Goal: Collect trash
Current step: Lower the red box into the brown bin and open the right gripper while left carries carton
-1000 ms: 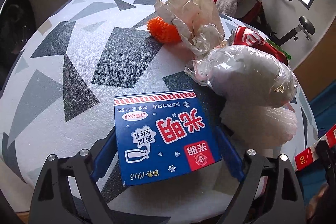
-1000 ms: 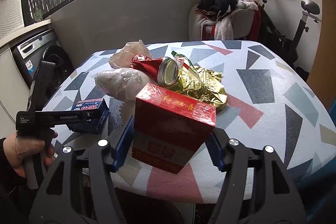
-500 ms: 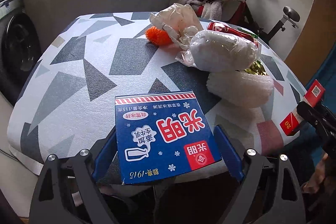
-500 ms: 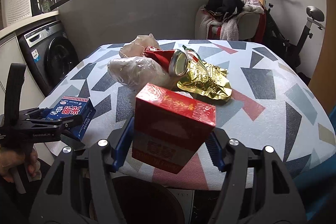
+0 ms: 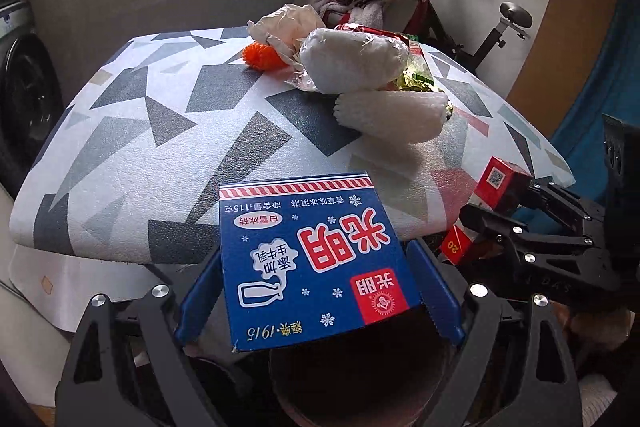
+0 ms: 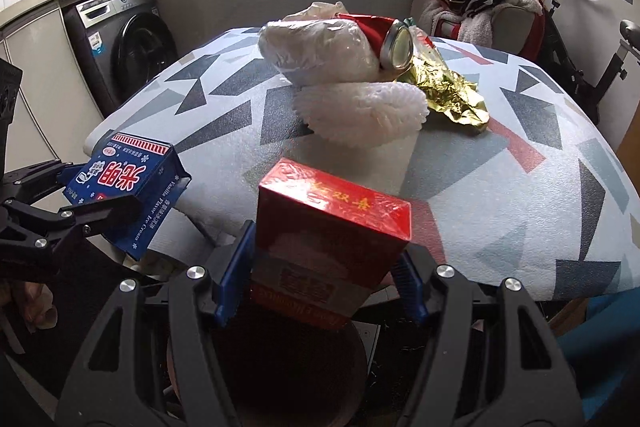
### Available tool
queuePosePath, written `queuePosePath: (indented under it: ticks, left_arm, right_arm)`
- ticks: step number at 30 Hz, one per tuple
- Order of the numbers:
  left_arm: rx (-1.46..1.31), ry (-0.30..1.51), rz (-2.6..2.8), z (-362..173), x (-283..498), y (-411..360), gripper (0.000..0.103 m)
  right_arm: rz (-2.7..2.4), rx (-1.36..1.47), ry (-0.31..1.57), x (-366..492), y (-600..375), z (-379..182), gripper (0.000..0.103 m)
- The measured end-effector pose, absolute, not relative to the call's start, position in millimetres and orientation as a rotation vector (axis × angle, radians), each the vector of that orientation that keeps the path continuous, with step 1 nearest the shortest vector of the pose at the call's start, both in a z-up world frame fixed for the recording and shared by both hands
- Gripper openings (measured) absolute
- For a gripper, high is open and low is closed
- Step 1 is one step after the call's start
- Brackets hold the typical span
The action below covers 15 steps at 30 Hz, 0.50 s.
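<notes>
Both claws were loaded: left claw (image 5: 320,287) clamped the blue ice-cream carton (image 5: 316,259) by its side walls, right claw (image 6: 324,263) the red box (image 6: 332,227), off the table's (image 6: 520,187) near edge. Light, crushable card; broad-face grips suited them.

Both wrist views look steeply down along their jaws, close off the table's (image 5: 168,147) near edge, toward twelve o'clock; both share the trash pile (image 6: 352,99).

two boxes (image 6: 332,227) (image 5: 316,259), one can (image 6: 384,41), one foil wrapper (image 6: 448,93), one orange ball (image 5: 262,57)
</notes>
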<state>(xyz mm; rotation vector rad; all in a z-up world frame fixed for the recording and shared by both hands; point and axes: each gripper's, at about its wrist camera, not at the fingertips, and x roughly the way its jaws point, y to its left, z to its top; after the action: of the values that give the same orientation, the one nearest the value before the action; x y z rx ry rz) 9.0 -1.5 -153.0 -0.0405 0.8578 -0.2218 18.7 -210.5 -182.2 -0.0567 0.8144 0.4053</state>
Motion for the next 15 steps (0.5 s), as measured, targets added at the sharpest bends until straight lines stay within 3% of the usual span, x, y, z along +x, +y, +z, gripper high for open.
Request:
queuePosePath:
  ticks: [15]
  left_arm:
    - [-0.057,0.871,-0.207,-175.8,-4.4,6.4,0.086]
  right_arm:
    - [0.474,-0.138,0.943,19.7,-182.7,-218.8,0.065]
